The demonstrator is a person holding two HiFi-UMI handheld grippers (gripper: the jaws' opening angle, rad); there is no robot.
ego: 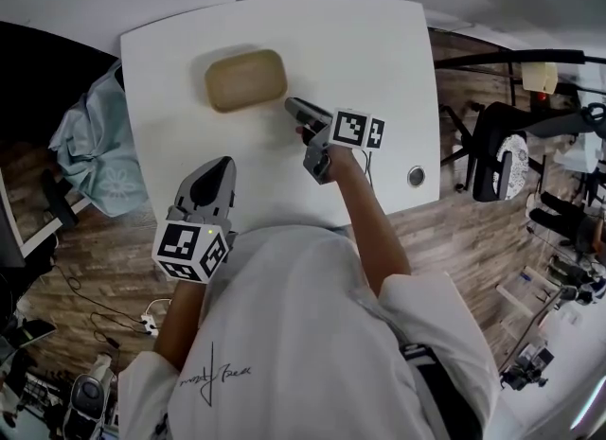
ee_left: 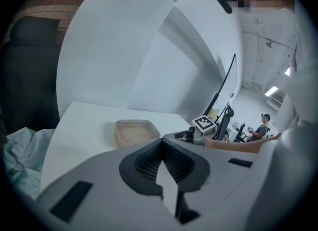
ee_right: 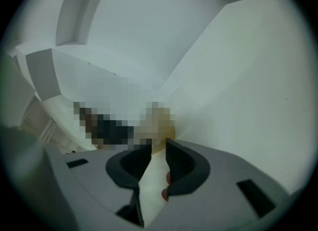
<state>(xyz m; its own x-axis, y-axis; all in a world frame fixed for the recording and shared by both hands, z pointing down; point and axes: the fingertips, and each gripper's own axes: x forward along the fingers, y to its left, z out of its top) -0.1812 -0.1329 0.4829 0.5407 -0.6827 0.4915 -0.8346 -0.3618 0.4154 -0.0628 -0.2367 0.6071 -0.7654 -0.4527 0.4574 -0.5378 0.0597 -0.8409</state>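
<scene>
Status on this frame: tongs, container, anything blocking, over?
Left tongs shut, empty, over near edge of white table. Right tongs slightly open, empty, tips near tan rounded-rectangular lidded container; contact unclear. Nothing between them.

Person in white tee (ego: 312,334), a grey two-finger gripper in each hand.

Tee: short sleeves, small black script print w/ a vertical stroke (ego: 216,372) on the side far from the desk (ego: 379,41). A dark garment w/ white stripes (ego: 443,396) shows at the tee's edge. Left gripper (ego: 224,162) & right gripper (ego: 292,103): light-grey moulded shells narrowing twd the desk, dark-grey ribbed pads inside the fingers (ee_left: 146,163), black rectangular insets either side of the pads. Each has a white cube w/ black square markers at the end away from the desk: left cube (ego: 192,249), right cube (ego: 357,129). Two reddish spots (ee_right: 166,178) sit by one pad of the right gripper.
</scene>
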